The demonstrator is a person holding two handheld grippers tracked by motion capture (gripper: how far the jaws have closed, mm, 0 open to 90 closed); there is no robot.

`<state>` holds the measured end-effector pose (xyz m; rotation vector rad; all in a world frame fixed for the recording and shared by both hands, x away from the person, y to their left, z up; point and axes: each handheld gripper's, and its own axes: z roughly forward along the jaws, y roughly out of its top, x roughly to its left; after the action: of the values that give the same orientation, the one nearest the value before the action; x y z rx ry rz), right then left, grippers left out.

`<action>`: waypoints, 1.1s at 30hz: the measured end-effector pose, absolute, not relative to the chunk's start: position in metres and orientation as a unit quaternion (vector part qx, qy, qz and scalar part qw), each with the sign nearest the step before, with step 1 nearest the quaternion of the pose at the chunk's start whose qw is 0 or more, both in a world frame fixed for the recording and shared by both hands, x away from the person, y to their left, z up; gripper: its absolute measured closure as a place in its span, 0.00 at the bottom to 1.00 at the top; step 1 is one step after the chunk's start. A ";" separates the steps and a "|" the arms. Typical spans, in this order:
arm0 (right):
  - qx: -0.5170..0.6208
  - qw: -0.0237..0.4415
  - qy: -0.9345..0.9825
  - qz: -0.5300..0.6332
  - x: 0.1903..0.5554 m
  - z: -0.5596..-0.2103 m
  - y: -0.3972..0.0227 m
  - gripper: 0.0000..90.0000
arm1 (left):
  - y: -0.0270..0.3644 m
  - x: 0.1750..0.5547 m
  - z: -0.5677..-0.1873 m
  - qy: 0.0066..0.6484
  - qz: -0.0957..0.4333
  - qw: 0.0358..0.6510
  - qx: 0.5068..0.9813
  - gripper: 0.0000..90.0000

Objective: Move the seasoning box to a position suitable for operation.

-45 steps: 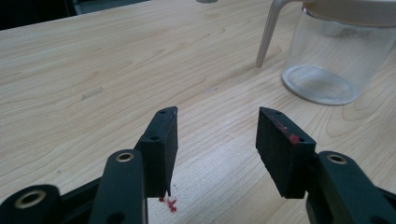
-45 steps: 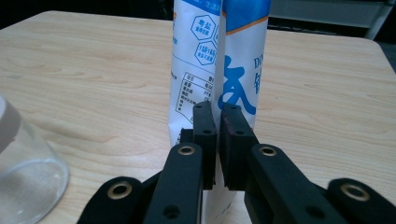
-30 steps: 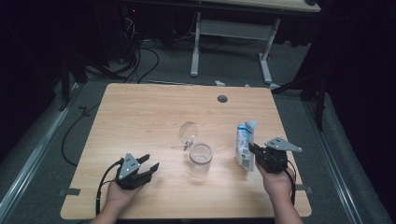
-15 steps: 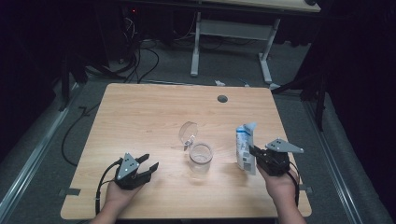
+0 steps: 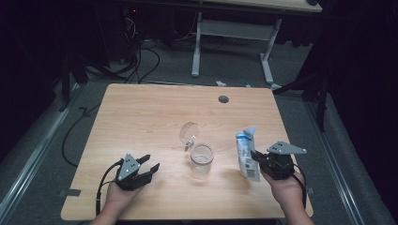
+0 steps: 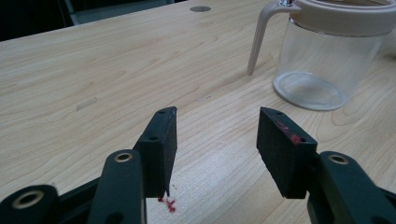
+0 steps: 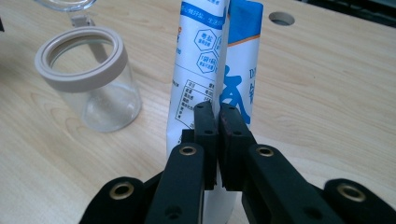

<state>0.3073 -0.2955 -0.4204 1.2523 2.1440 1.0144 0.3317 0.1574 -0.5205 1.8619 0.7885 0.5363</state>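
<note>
While our right gripper (image 5: pixel 256 157) pinches the pouch (image 5: pixel 246 152) upright at lower right, fingers clamped on it, our left gripper (image 5: pixel 149 168) waits half open, empty, lower left. Nothing is poured yet; the jar (image 5: pixel 202 158) stands open and empty mid-tabletop (image 5: pixel 141 117).

Dim surrounds, lit tabletop, sharp pics

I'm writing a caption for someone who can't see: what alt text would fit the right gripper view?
Two black jaws of the right gripper pinch the edge of an upright blue-and-white printed pouch on a light wooden table. To the left stands an open, empty clear glass jar with a beige rim, its hinged lid flipped back.
</note>
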 end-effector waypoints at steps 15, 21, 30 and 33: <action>0.440 0.189 0.821 0.309 0.303 -0.410 -0.295 0.98 | 0.157 0.332 -0.521 0.324 0.219 0.501 0.772 0.54; 0.429 0.180 0.836 0.293 0.304 -0.405 -0.290 0.99 | 0.157 0.332 -0.521 0.324 0.219 0.501 0.772 0.54; 0.421 0.155 0.853 0.267 0.307 -0.398 -0.286 0.99 | 0.157 0.331 -0.521 0.322 0.219 0.501 0.773 0.54; 0.416 0.150 0.858 0.261 0.308 -0.396 -0.284 0.99 | 0.157 0.331 -0.521 0.322 0.220 0.501 0.773 0.54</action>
<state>0.3078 -0.2843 -0.3959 1.1953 2.4648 0.7500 0.3314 0.1565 -0.5210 1.8679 0.7779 0.5313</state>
